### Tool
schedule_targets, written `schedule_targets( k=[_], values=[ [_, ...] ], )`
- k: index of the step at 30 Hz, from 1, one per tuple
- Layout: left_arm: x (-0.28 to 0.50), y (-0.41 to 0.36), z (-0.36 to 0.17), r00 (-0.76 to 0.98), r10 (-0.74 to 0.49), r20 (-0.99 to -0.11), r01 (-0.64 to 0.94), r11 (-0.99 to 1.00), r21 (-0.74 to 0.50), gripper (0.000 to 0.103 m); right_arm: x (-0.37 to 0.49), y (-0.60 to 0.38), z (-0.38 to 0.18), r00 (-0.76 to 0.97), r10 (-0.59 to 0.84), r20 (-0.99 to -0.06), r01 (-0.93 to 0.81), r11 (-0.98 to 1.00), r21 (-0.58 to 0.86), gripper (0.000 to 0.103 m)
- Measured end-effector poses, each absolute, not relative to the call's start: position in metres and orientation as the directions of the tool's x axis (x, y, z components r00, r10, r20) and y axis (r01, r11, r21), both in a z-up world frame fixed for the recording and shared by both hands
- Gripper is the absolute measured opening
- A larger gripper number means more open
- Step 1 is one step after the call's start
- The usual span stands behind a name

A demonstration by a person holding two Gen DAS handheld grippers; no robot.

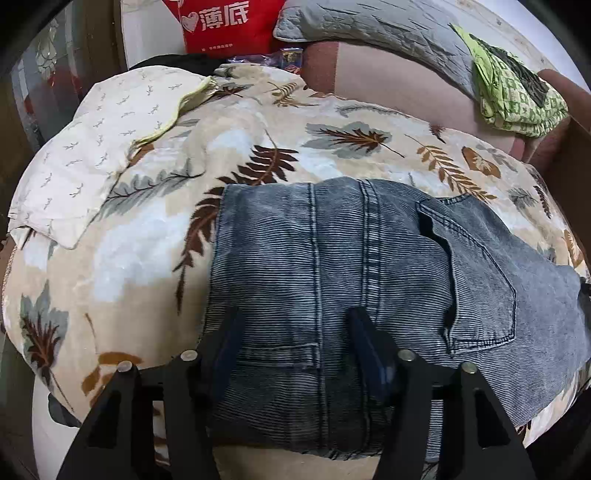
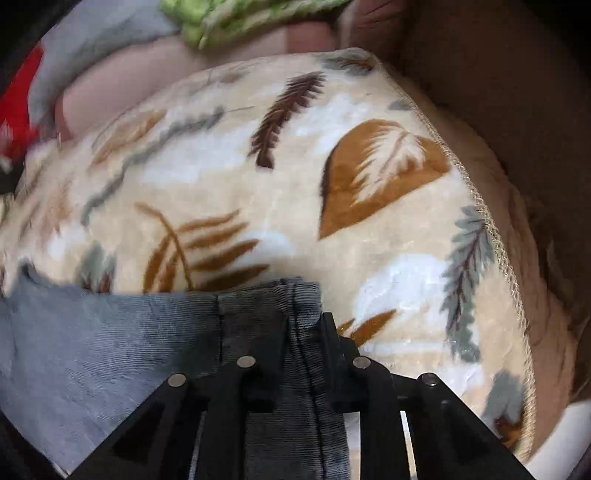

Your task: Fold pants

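Note:
Grey-blue washed denim pants (image 1: pixel 351 266) lie folded on a leaf-patterned blanket (image 1: pixel 155 236), with a back pocket (image 1: pixel 476 266) facing up on the right. My left gripper (image 1: pixel 295 317) hovers open over the pants' near edge, one finger on each side of a seam; nothing is gripped. In the right wrist view the pants (image 2: pixel 110 339) fill the lower left. My right gripper (image 2: pixel 306 325) has a bunched edge of the pants (image 2: pixel 295 310) between its fingers, and the jaws stand close on the cloth. The right wrist view is blurred.
A white patterned cloth (image 1: pixel 96 155) lies on the blanket at the left. A green patterned garment (image 1: pixel 517 96), a grey quilted pillow (image 1: pixel 369 26) and a red bag (image 1: pixel 221 22) sit at the back. The blanket's stitched edge (image 2: pixel 491 229) drops off at the right.

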State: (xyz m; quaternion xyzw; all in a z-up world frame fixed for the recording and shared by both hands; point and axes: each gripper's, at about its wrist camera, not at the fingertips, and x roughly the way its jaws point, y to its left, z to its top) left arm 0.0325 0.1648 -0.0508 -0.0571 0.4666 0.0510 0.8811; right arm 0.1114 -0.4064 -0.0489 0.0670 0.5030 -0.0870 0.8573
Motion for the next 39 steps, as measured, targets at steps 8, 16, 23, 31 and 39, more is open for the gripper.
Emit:
schedule_targets(
  k=[8,16,23,31,39],
  values=[
    [0.018,0.148,-0.009,0.670,0.072,-0.739,-0.146,0.989,-0.036,0.063,0.027,-0.387,0.017,0.632,0.110,-0.767,0.168,0.947,0.274,0.066],
    [0.034,0.156,-0.030,0.537,0.184,-0.823,-0.258,0.965,0.047,0.066,0.020,-0.363,-0.030,0.480,0.149,-0.865,0.208,0.938,0.277,0.068],
    [0.036,0.127,-0.035,0.575,0.204,-0.793,-0.167,0.977,0.130,0.068,0.093,-0.213,0.035,0.494,0.355,-0.794,-0.217,0.934,0.283,0.068],
    [0.034,0.150,-0.059,0.570,0.138,-0.810,-0.193,0.981,0.032,0.080,0.198,-0.053,-0.030,0.323,0.348,-0.880,-0.435,0.880,0.188,0.068],
    [0.033,0.151,-0.060,0.578,0.112,-0.808,-0.186,0.983,0.003,0.081,0.208,-0.015,-0.038,0.383,0.217,-0.898,-0.524,0.851,-0.018,0.004]
  ],
)
